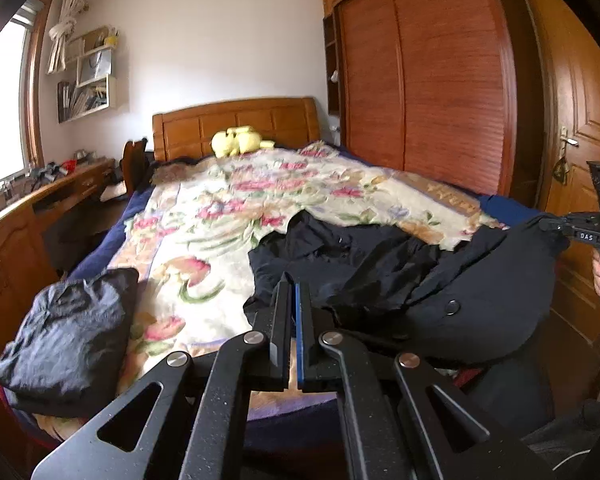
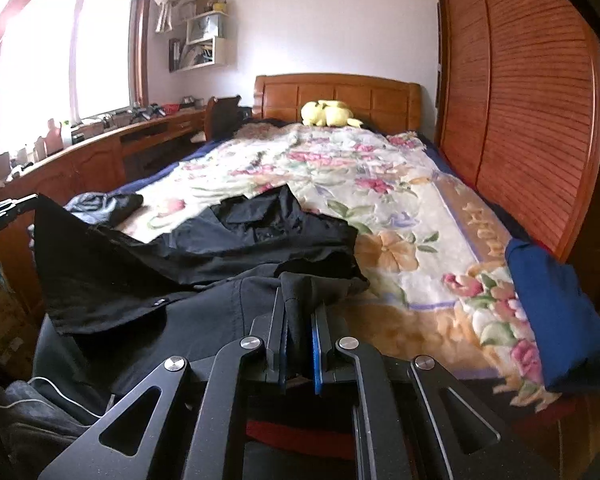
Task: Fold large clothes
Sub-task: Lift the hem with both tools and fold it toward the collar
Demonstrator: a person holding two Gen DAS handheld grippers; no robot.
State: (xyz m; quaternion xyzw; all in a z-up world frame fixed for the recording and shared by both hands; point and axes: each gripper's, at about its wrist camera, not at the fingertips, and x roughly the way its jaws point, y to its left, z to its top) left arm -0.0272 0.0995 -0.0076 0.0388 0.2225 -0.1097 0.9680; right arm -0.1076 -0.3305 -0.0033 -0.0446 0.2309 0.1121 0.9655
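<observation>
- left gripper (image 1: 293,280) jaws pressed together, pinching an edge of the black garment (image 1: 380,264)
- right gripper (image 2: 300,300) jaws clamped on a bunched fold of the same garment
- garment sprawled over the floral blanket (image 2: 400,216) at the foot of the bed
- folded dark garment (image 1: 68,336) at the bed's left corner, blue folded cloth (image 2: 552,312) at the right edge

The bed (image 2: 440,148) carries a floral blanket (image 2: 380,208). On the blanket lie a black garment (image 2: 260,228), a folded dark garment (image 1: 68,336), a blue garment (image 2: 556,312) and a yellow plush (image 2: 328,113).
</observation>
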